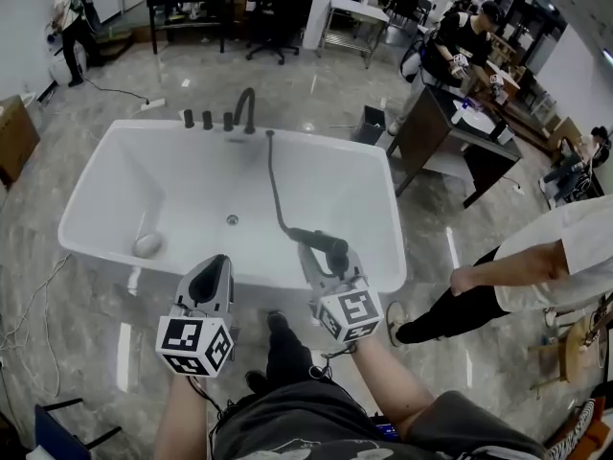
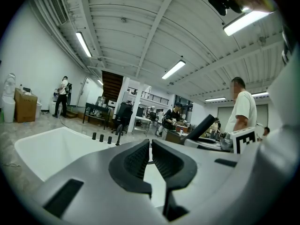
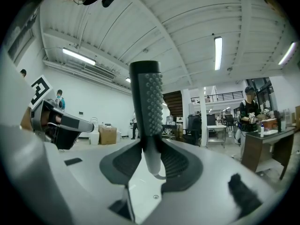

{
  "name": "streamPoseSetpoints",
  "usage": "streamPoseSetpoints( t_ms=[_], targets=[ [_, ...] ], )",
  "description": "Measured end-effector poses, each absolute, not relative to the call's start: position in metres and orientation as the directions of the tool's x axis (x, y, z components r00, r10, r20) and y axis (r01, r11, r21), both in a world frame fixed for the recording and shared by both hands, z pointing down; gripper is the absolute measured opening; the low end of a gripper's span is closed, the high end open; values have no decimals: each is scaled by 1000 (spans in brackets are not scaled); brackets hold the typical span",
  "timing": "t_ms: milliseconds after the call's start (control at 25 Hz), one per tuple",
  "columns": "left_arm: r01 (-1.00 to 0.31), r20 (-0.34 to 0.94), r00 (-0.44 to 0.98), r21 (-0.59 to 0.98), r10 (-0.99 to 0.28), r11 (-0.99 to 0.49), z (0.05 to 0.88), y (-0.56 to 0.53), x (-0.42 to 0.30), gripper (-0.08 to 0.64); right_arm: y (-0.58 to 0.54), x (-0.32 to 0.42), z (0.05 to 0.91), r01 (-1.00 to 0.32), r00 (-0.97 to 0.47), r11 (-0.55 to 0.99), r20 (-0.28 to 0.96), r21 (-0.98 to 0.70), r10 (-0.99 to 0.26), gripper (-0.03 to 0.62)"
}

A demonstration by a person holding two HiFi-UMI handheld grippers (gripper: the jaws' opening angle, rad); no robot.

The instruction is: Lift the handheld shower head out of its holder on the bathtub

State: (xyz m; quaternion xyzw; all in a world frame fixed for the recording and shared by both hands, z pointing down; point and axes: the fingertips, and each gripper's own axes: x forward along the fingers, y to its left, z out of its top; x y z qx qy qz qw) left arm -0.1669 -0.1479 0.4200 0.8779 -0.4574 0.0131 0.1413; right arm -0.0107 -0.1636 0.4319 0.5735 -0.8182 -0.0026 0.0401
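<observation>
R tongs (image 3: 151,162) clamping shower head (image 3: 147,102), over tub (image 1: 115,185)

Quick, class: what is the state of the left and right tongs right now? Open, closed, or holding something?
Left tongs: closed, nothing between them.
Right tongs: closed on the handle of the shower head.

faucet (image 1: 247,109): far rim of tub (image 1: 379,176) | hose (image 1: 276,186): far rim to shower head (image 1: 324,241) over near rim, in R gripper (image 1: 327,258) | L gripper (image 1: 215,272): just left | person (image 1: 546,266): right of tub
</observation>
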Motion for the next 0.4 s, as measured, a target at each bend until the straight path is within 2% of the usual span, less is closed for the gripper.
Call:
streamPoseSetpoints(
  t_ms=[400],
  targets=[
    [-810,156,575,241,-803,-534,417,-153,-182,26,-166,-20,428,-941,-331,335,70,44,-941,137]
  ],
)
